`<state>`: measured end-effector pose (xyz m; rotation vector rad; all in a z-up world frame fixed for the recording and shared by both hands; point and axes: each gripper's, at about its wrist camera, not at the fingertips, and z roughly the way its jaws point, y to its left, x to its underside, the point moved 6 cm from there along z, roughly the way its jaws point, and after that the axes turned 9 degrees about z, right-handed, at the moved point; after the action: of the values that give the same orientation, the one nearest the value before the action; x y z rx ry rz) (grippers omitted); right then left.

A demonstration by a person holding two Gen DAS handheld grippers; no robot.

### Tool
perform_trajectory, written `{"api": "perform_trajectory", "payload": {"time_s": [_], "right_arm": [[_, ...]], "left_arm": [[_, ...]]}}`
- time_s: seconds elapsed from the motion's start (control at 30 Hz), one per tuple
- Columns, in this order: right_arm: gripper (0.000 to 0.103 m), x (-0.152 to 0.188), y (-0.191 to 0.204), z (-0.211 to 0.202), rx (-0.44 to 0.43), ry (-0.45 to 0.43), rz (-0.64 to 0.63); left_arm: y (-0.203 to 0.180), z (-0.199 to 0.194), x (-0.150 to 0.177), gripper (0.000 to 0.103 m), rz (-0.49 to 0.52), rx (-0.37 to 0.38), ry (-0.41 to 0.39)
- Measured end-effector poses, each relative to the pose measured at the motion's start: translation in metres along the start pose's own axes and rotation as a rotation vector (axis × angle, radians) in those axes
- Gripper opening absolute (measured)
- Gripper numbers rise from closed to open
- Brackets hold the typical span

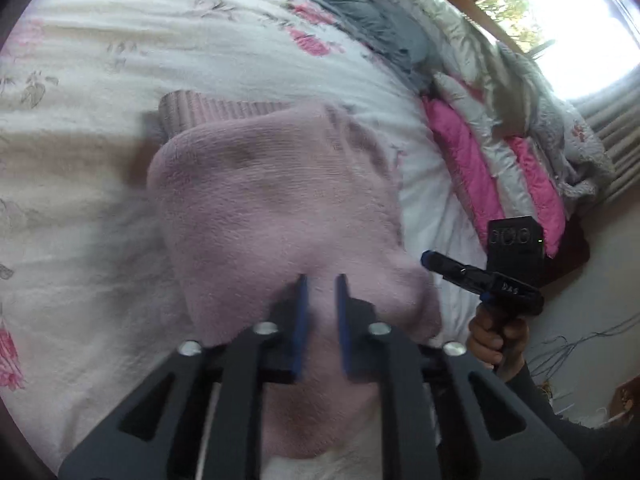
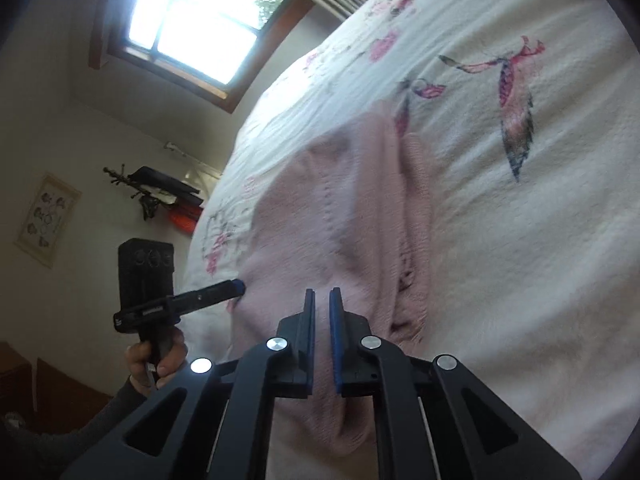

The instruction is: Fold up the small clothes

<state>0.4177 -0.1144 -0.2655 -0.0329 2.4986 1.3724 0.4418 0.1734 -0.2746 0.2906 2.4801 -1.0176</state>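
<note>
Left gripper: fingers narrowed onto the near edge of the pink knit garment, fabric bunched between the pads, so I read it as gripping the cloth. Garment lies on the bed, near end lifted toward me, ribbed hem at the far end flat on the floral bedspread. It looks light, soft and floppy: it will sag and drape wherever unsupported, and the fuzzy knit should give decent friction on the pads. I'd hold edges and corners, not mid-panel, and keep both grips level so the fold line stays straight. Right gripper: jaws nearly together with pink cloth running between them, also clamped on the same garment's near edge, beside the left one. Bedspread is soft and textured, so the knit will likely cling and drag rather than slide. To the right in the left view: heaped grey and pink quilts, then a bright window; wall behind.
</note>
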Motion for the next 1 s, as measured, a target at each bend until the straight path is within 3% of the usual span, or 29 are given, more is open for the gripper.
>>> {"api": "perform_trajectory", "payload": {"time_s": [0.07, 0.1, 0.17, 0.2, 0.27, 0.3, 0.4, 0.43, 0.5, 0.53, 0.6, 0.67, 0.7, 0.73, 0.8, 0.87, 1.0], "right_arm": [[0.008, 0.011, 0.004, 0.004, -0.001, 0.032, -0.026], [0.008, 0.015, -0.002, 0.009, 0.03, 0.04, -0.019], [0.002, 0.018, -0.025, 0.025, 0.088, 0.068, 0.036], [0.0, 0.02, -0.033, 0.03, 0.11, 0.067, 0.05], [0.001, 0.025, -0.026, 0.023, 0.101, 0.054, 0.049], [0.007, 0.028, -0.016, 0.015, 0.08, 0.047, 0.034], [0.01, 0.041, 0.009, 0.0, 0.014, 0.056, -0.003], [0.011, 0.046, 0.01, 0.001, 0.025, 0.068, -0.012], [0.01, 0.053, -0.007, 0.013, 0.097, 0.103, 0.005], [0.001, 0.056, -0.021, 0.022, 0.134, 0.126, 0.031], [0.002, 0.055, -0.023, 0.027, 0.134, 0.131, 0.057], [0.039, 0.045, -0.004, 0.01, 0.064, 0.114, 0.047], [0.071, 0.035, 0.005, 0.001, 0.046, 0.079, 0.049], [0.095, 0.021, 0.007, -0.01, 0.056, 0.032, 0.06], [0.098, -0.011, 0.003, -0.018, 0.039, 0.0, 0.12], [0.098, -0.04, -0.004, -0.007, -0.004, 0.05, 0.173], [0.098, -0.082, -0.024, 0.04, 0.021, 0.15, 0.242]], "left_arm": [[-0.023, -0.002, 0.01, 0.032, 0.053, 0.03, 0.005], [-0.027, 0.004, 0.016, 0.034, 0.076, 0.011, 0.024], [-0.011, 0.026, 0.032, 0.009, 0.078, -0.085, 0.101], [0.002, 0.032, 0.037, 0.002, 0.048, -0.101, 0.121], [0.012, 0.029, 0.038, 0.001, -0.026, -0.055, 0.1], [0.01, 0.023, 0.038, 0.002, -0.021, -0.064, 0.087], [-0.004, 0.0, 0.044, 0.037, -0.009, -0.029, 0.044], [-0.007, -0.009, 0.047, 0.051, -0.007, -0.03, 0.021], [-0.001, -0.013, 0.062, 0.066, -0.022, -0.066, 0.018], [0.006, -0.008, 0.071, 0.065, -0.035, -0.097, 0.046], [0.02, 0.0, 0.09, 0.063, -0.09, -0.115, 0.107], [0.021, -0.011, 0.096, 0.07, -0.13, -0.042, 0.066], [0.021, -0.021, 0.097, 0.082, -0.145, -0.007, 0.029], [0.023, -0.03, 0.098, 0.089, -0.168, 0.018, -0.017], [0.037, -0.042, 0.099, 0.09, -0.249, 0.099, -0.089], [0.048, -0.035, 0.098, 0.09, -0.291, 0.119, -0.087], [0.054, -0.004, 0.092, 0.09, -0.331, 0.22, -0.043]]}}
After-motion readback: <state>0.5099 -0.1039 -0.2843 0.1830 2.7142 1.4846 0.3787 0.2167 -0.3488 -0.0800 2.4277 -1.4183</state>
